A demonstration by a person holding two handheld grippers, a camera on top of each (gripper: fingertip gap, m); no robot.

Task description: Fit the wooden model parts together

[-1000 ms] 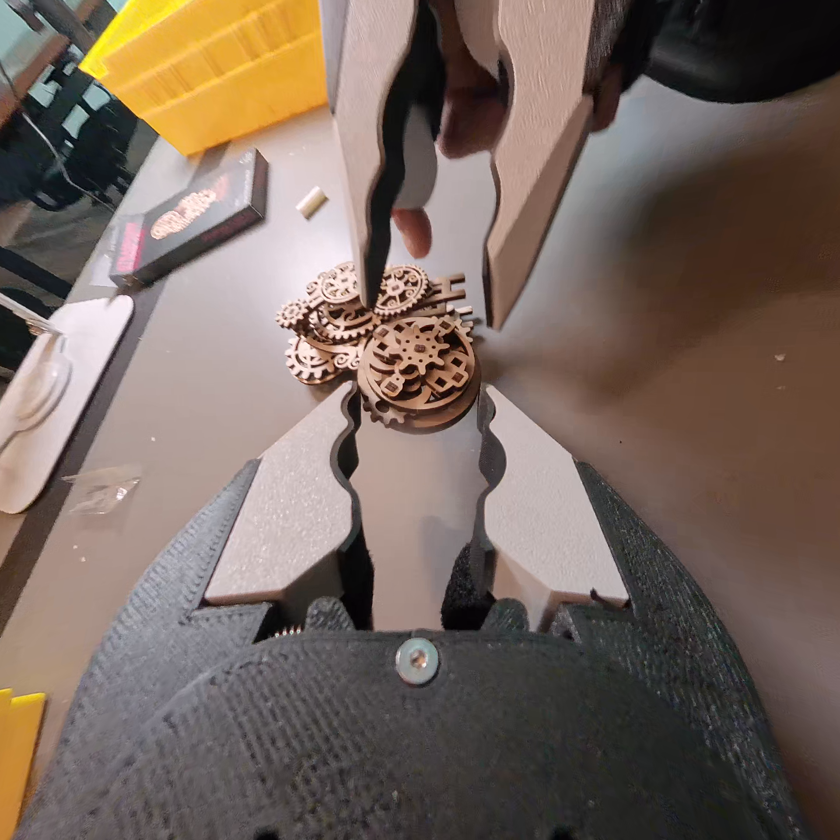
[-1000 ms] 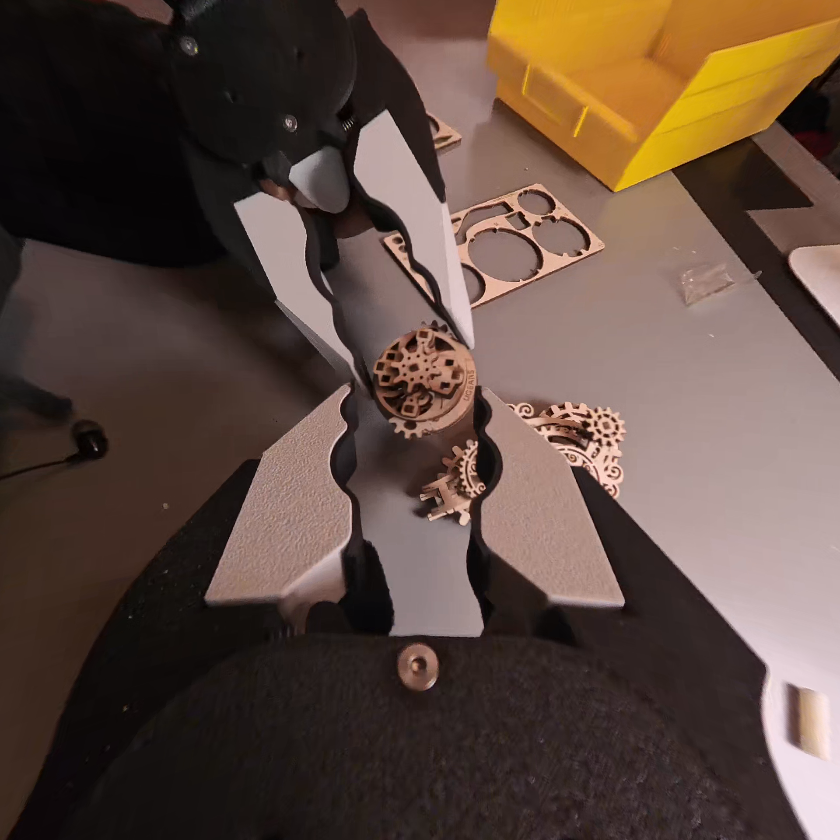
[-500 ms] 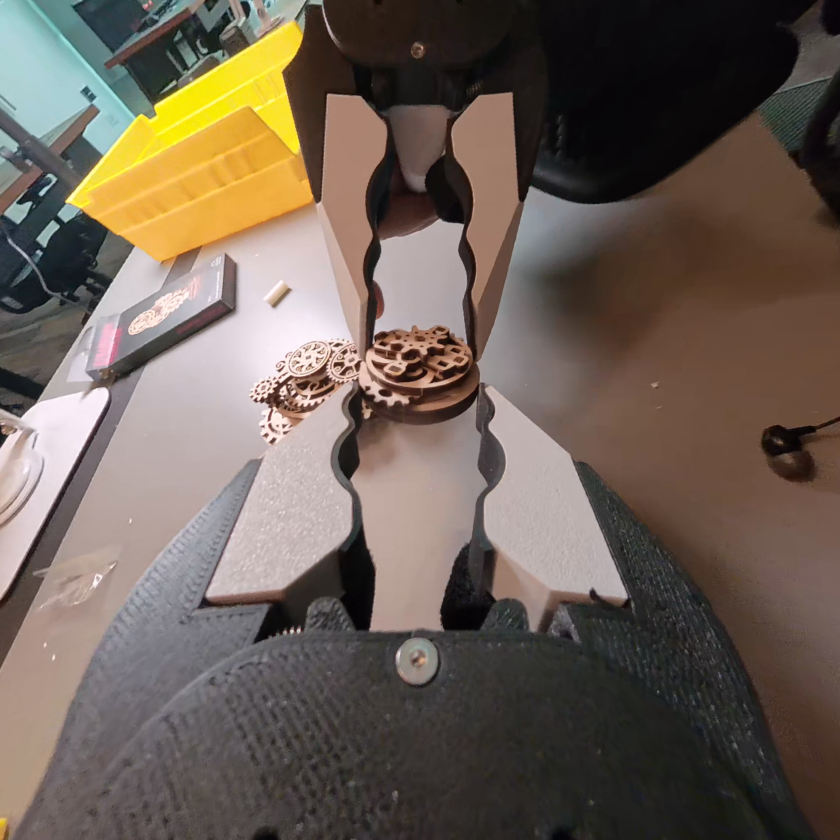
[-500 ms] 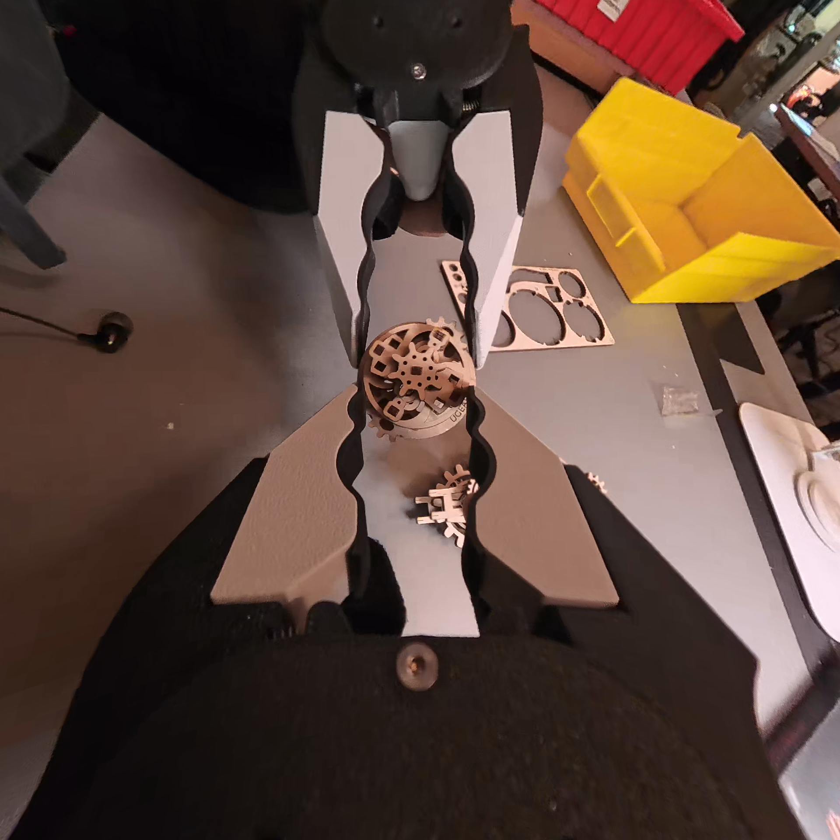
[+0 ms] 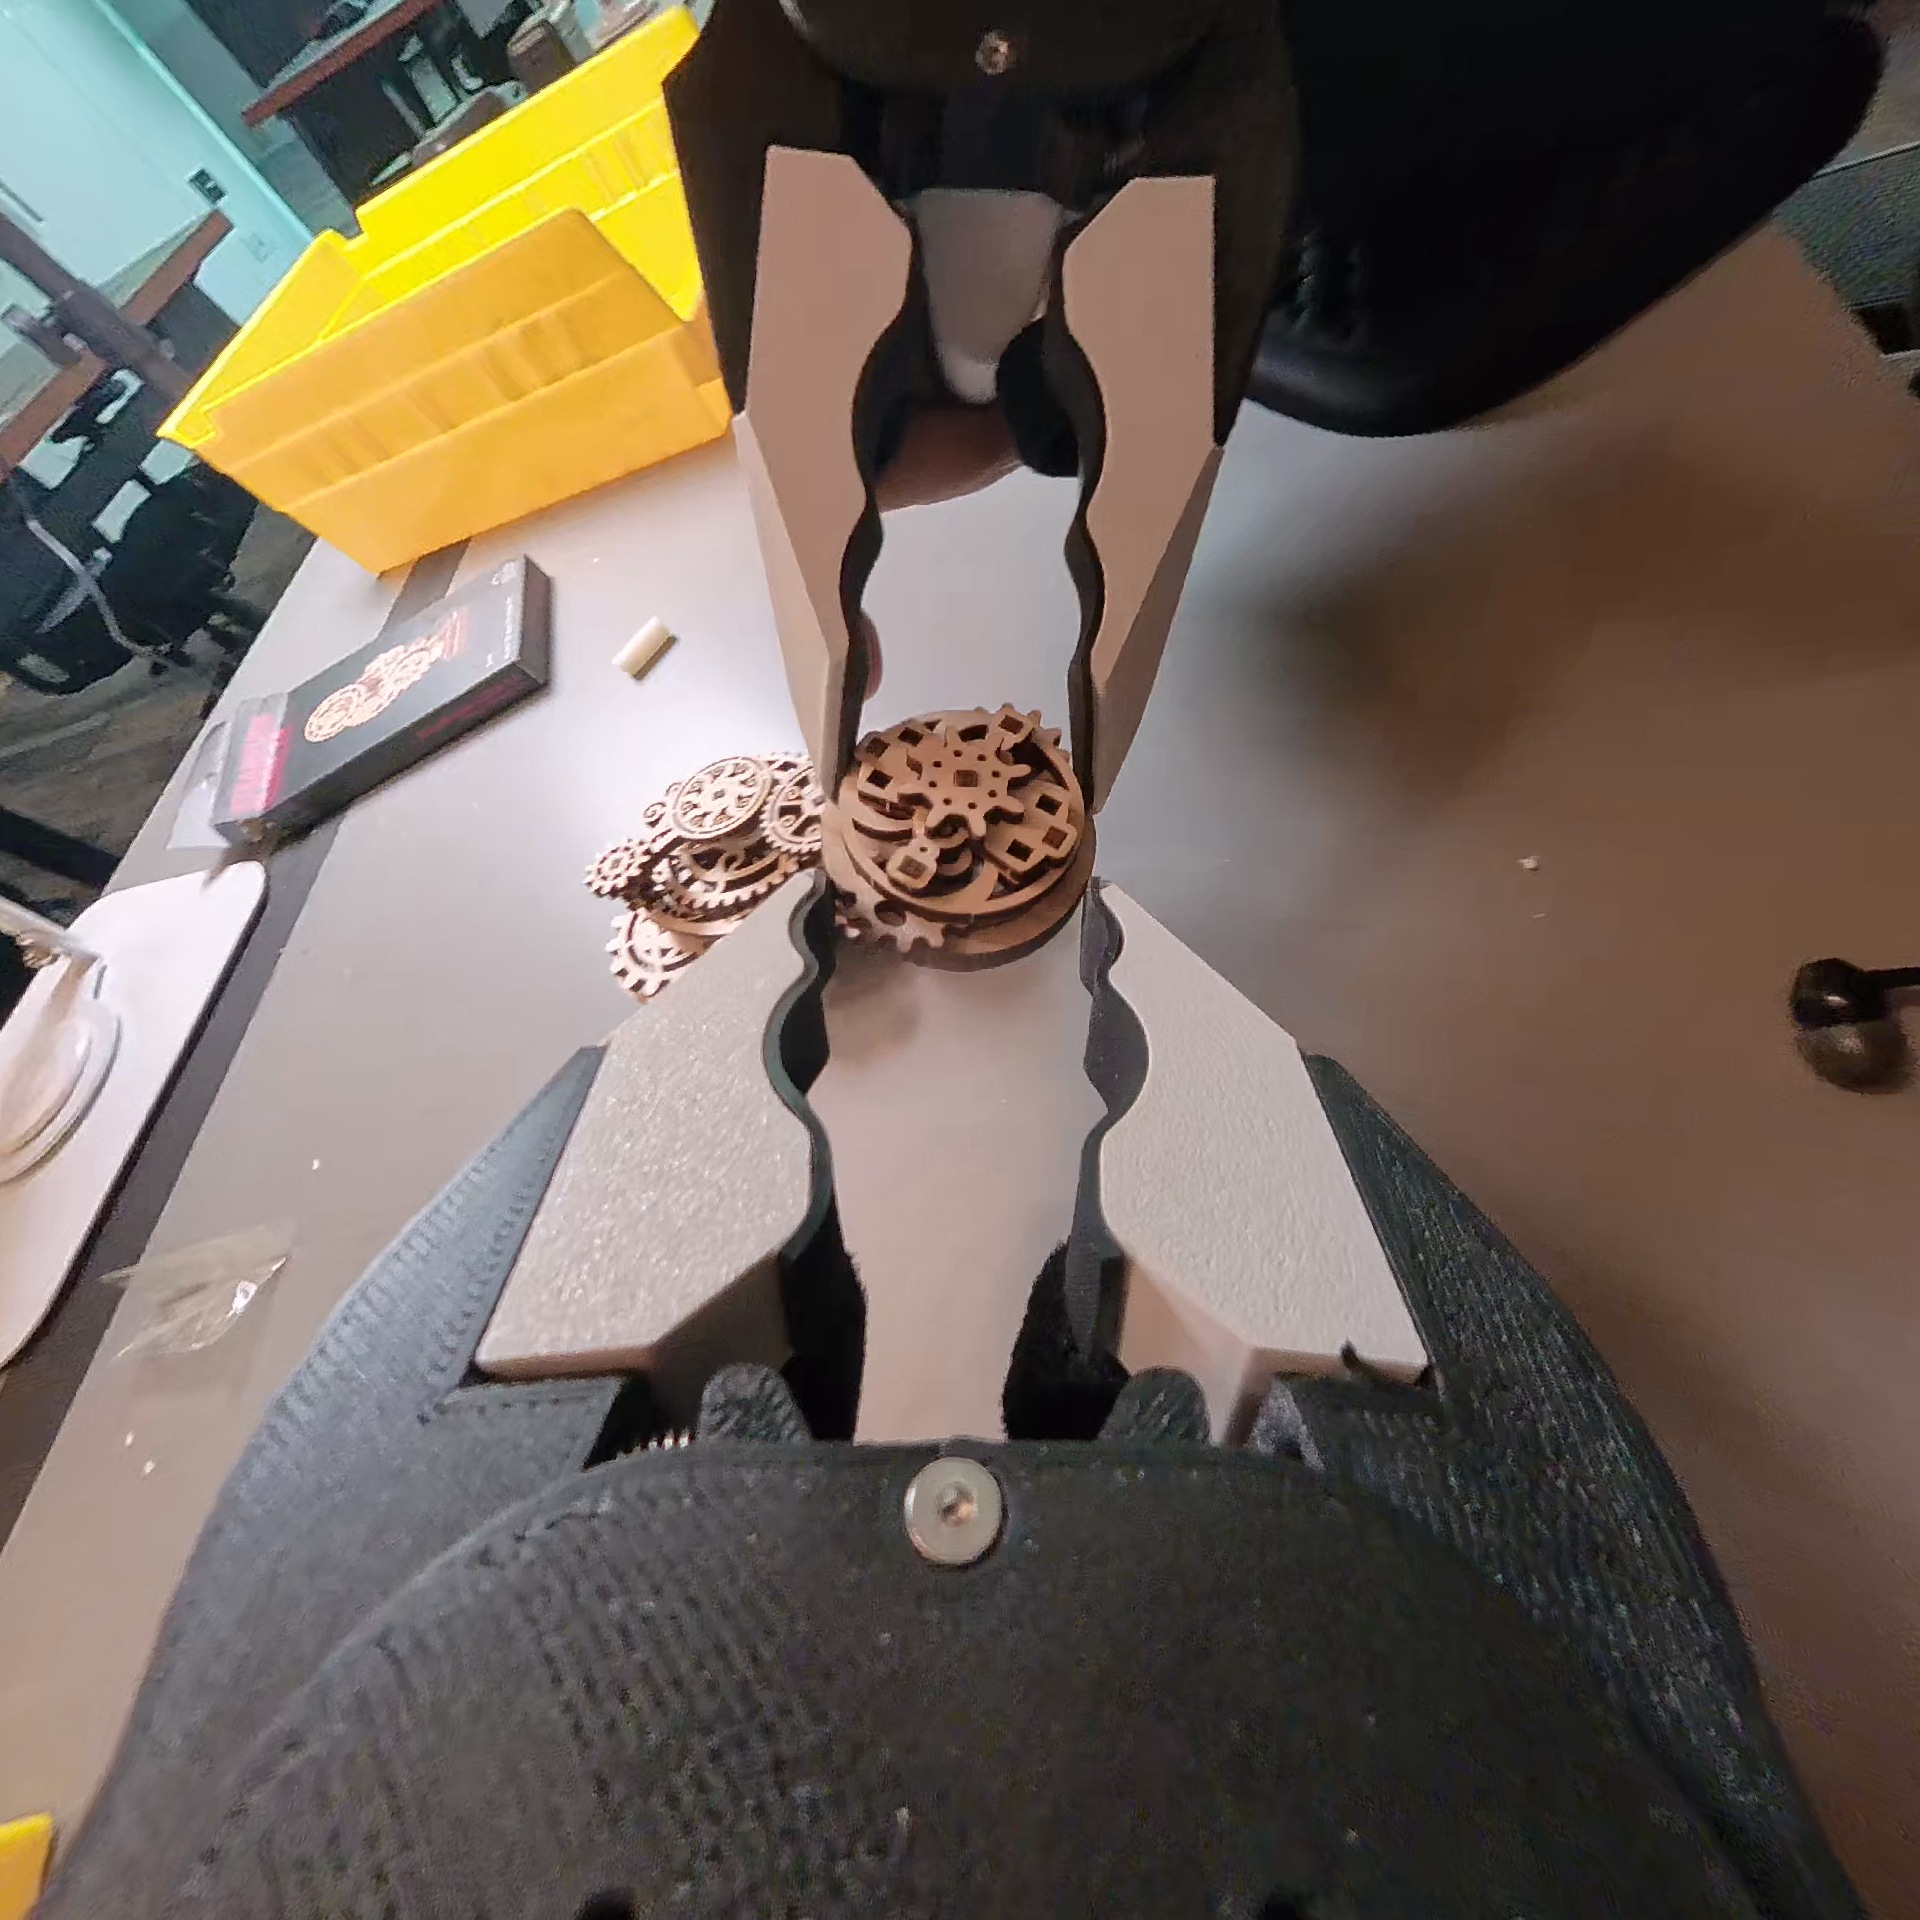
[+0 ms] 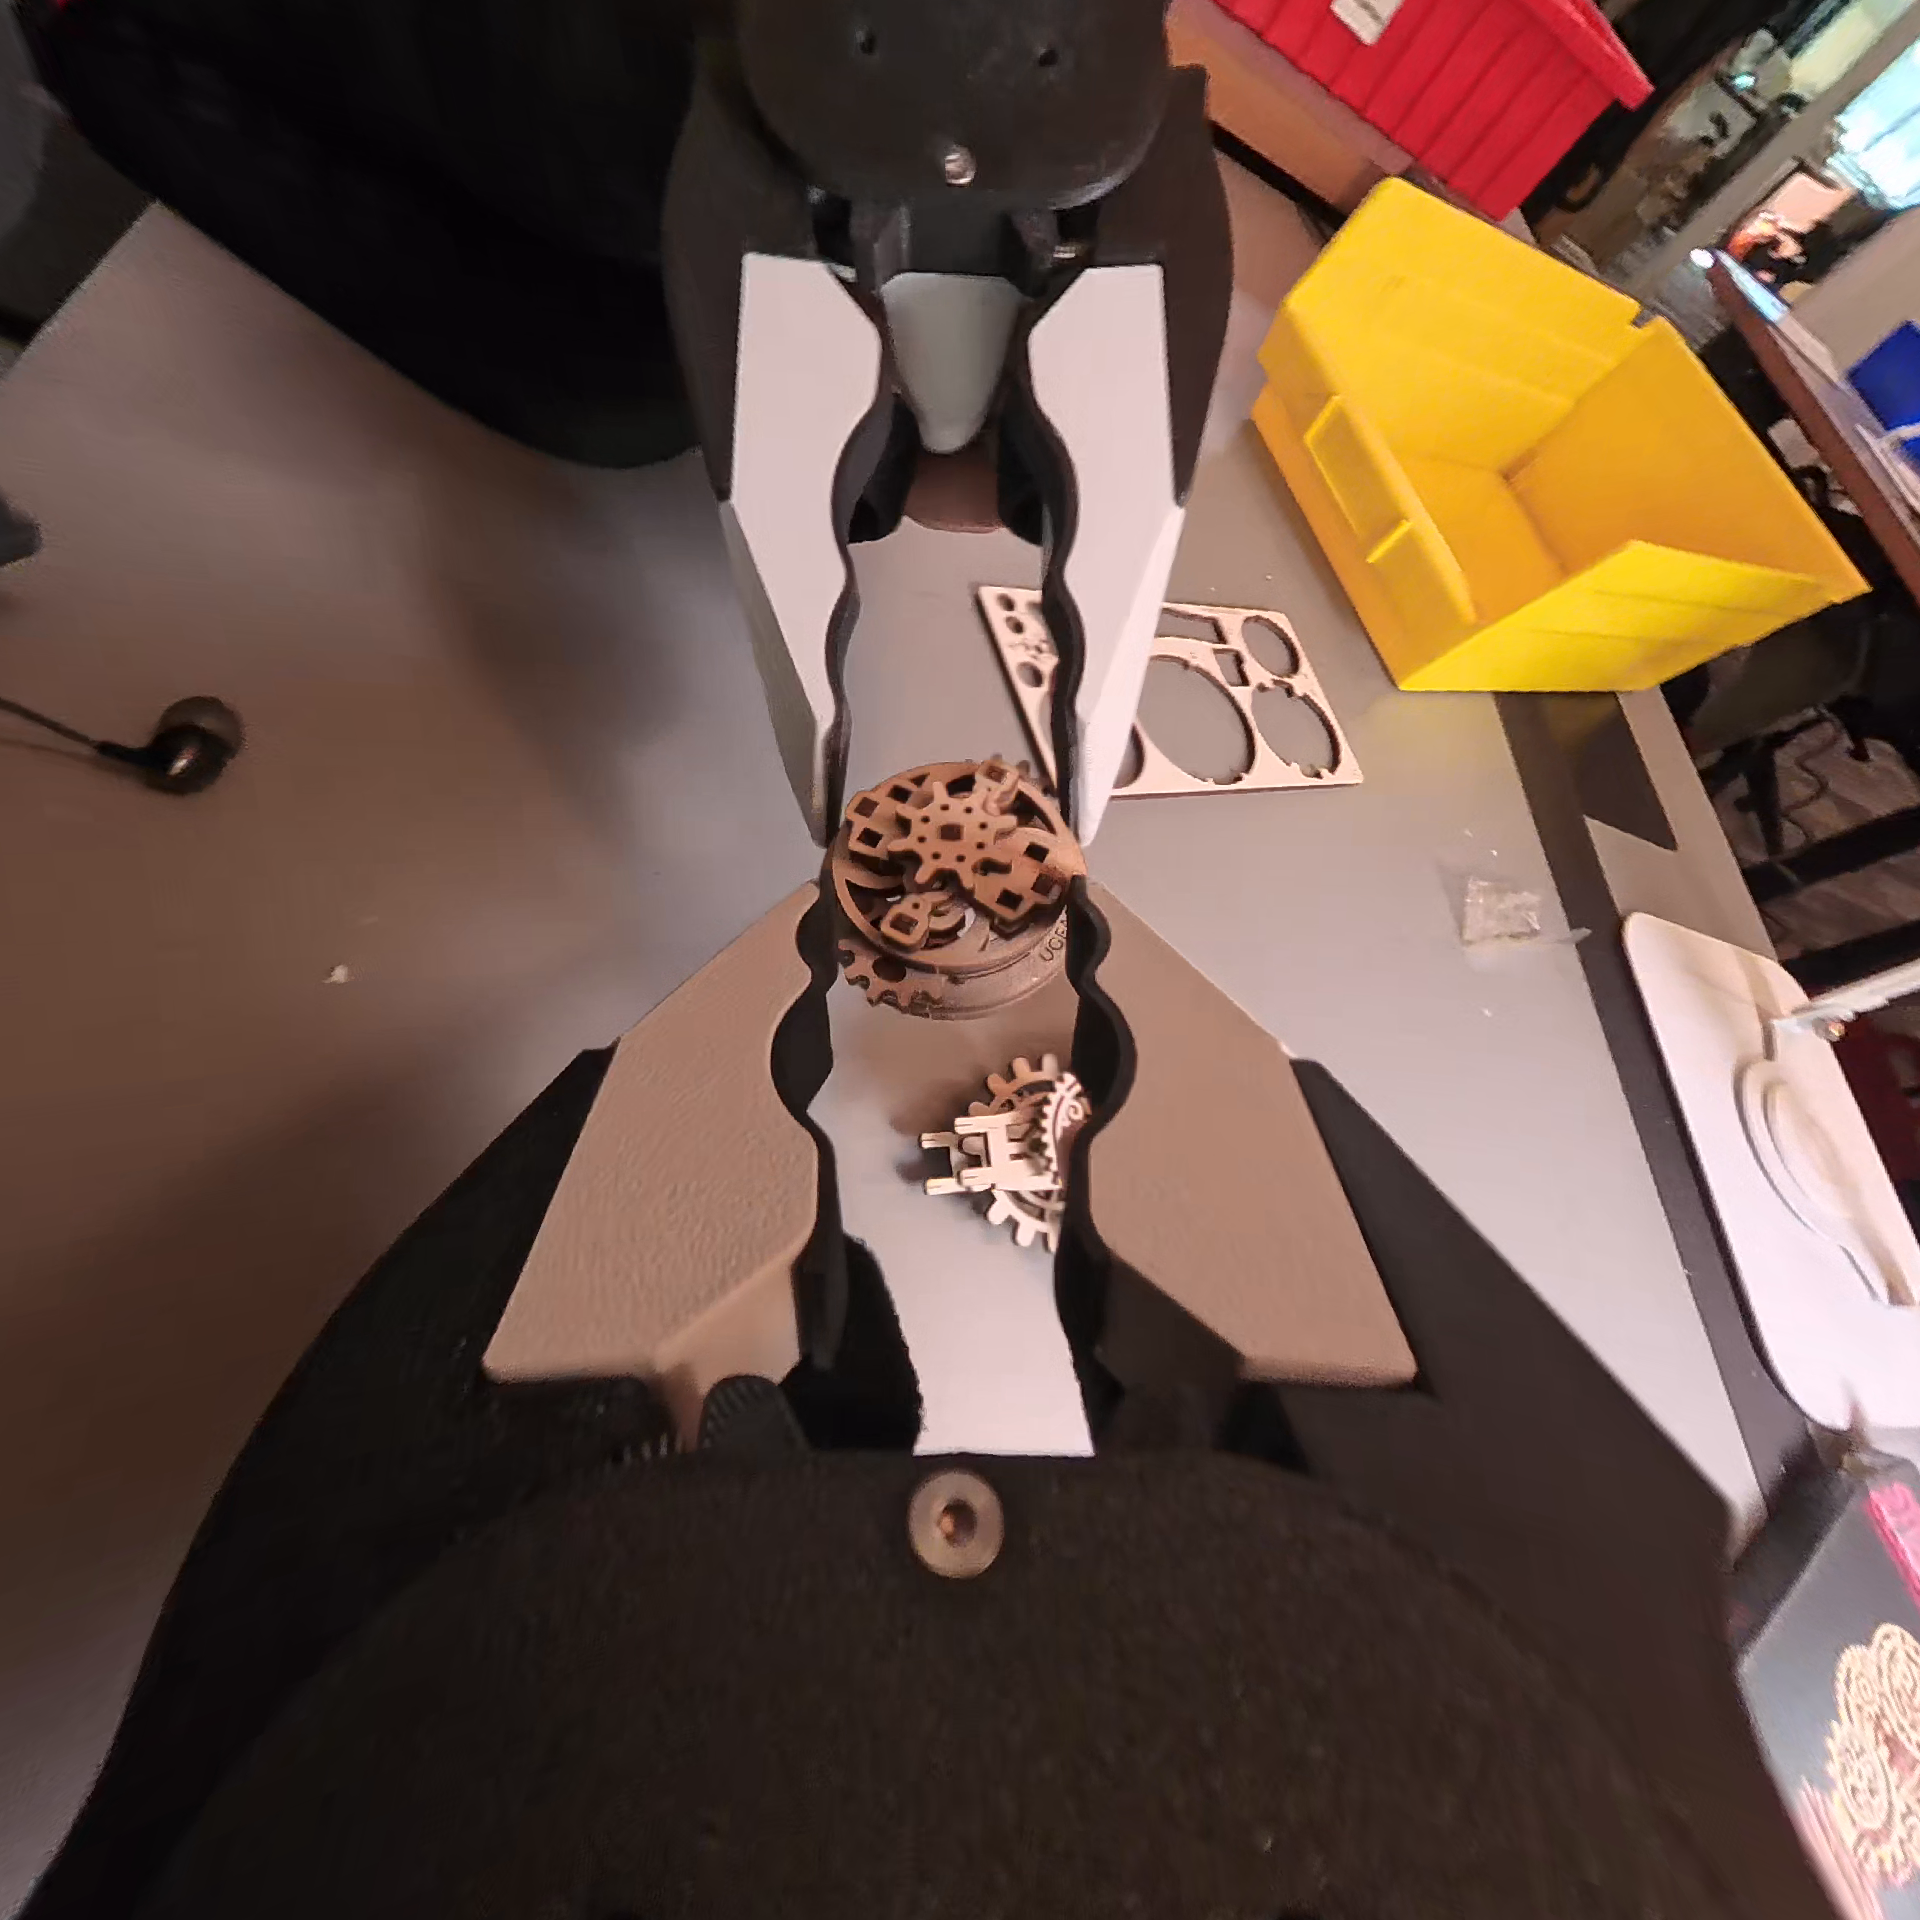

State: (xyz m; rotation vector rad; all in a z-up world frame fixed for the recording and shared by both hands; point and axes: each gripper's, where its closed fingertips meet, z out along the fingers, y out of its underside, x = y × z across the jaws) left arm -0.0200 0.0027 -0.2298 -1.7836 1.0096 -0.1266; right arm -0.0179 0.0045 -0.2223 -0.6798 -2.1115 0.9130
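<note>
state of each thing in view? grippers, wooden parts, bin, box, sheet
Left gripper: shut on round gear assembly.
Right gripper: shut on it too.
Round gear assembly: held off table.
Gear pile: loose on table.
Yellow bin: empty.
Black box: lying flat.
Cutout sheet: punched out.

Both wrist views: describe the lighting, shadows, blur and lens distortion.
Left wrist view: warm dim light, a broad soft shadow on the table at right, the box slightly smeared, the bin bowed by the wide lens. Right wrist view: table cooler and brighter at right, shadowed at left; the wooden disc is sharp, edges stretched.
</note>
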